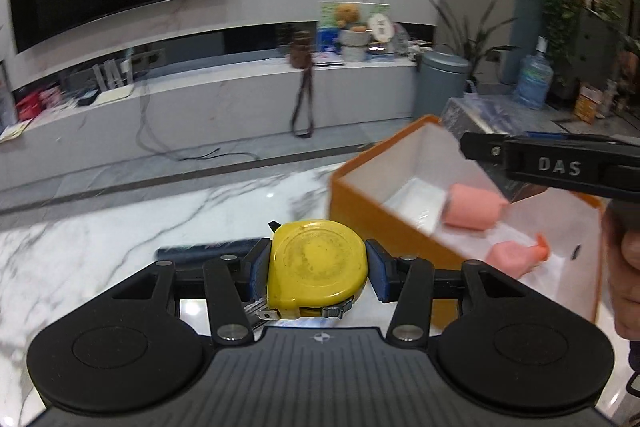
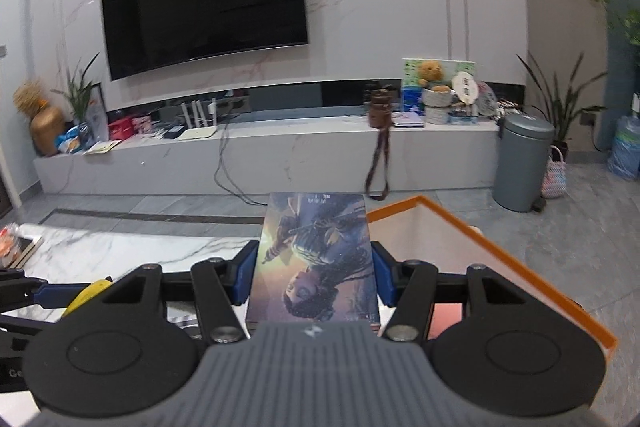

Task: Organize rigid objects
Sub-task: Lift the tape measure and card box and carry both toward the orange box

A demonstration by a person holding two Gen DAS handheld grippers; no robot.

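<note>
Gripper on our left point(image 1: 318, 269) pinching the round yellow plastic tape measure point(image 1: 317, 265) above the marble surface point(image 1: 120, 227), right gripper point(image 2: 314, 277) clamping an illustrated rectangular box point(image 2: 314, 259), we should lower both steadily into the open orange cardboard box point(image 1: 372, 223) on the right.

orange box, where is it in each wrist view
Left wrist view: the orange box sits right of centre, beyond the yellow tape measure held in the left gripper; pink items lie inside.
Right wrist view: the orange box is at lower right, behind the illustrated box held in the right gripper.
Shared landmark: the grey bin by the TV bench.
</note>
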